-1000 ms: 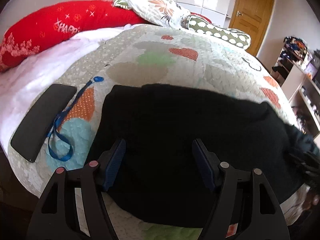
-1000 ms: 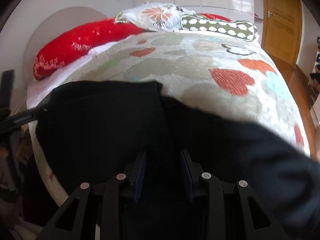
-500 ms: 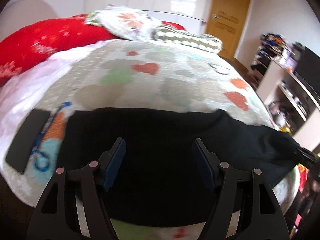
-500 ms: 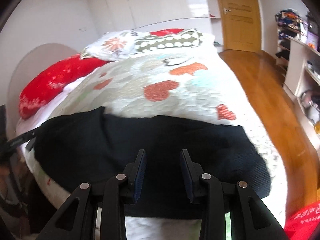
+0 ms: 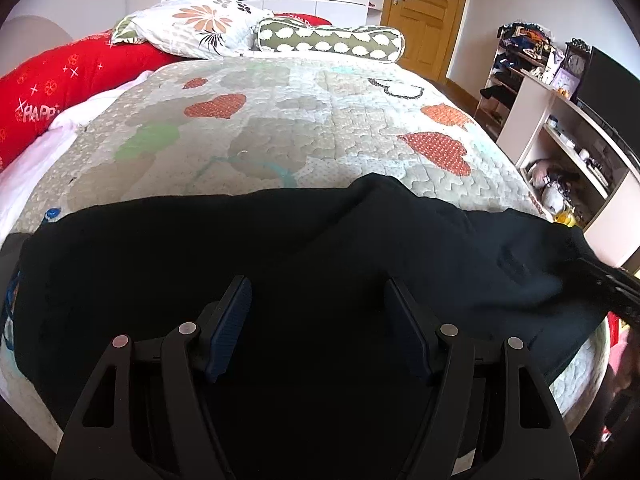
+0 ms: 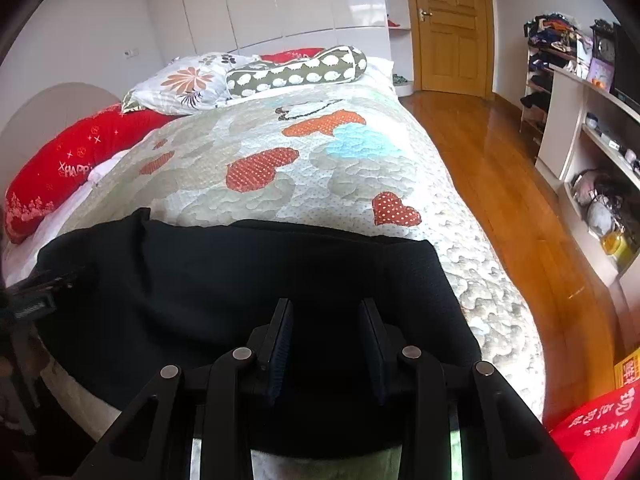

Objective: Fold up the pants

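Note:
The black pants [image 5: 280, 248] lie spread across the near end of the quilted bed [image 5: 304, 120], with one fold ridge running up to a peak at the far edge. My left gripper [image 5: 318, 300] is open and empty above the pants' near middle. In the right wrist view the pants [image 6: 224, 272] lie flat, their right end squared off near the bed's right side. My right gripper [image 6: 326, 320] hovers over that right part, jaws partly apart with nothing between them. The right gripper's tip [image 5: 608, 284] shows at the right edge of the left wrist view.
Pillows [image 5: 200, 28] and a red cushion [image 5: 60, 80] lie at the head of the bed. A shelf unit [image 6: 592, 140] stands right of the bed across a wood floor [image 6: 500, 184]. A red bag [image 6: 596, 432] sits at the lower right. A blue lanyard [image 5: 52, 213] peeks out by the pants' left edge.
Both grippers have pulled back and risen, so more of the bed shows. The pants now lie spread flat. The black phone is now almost out of the left view.

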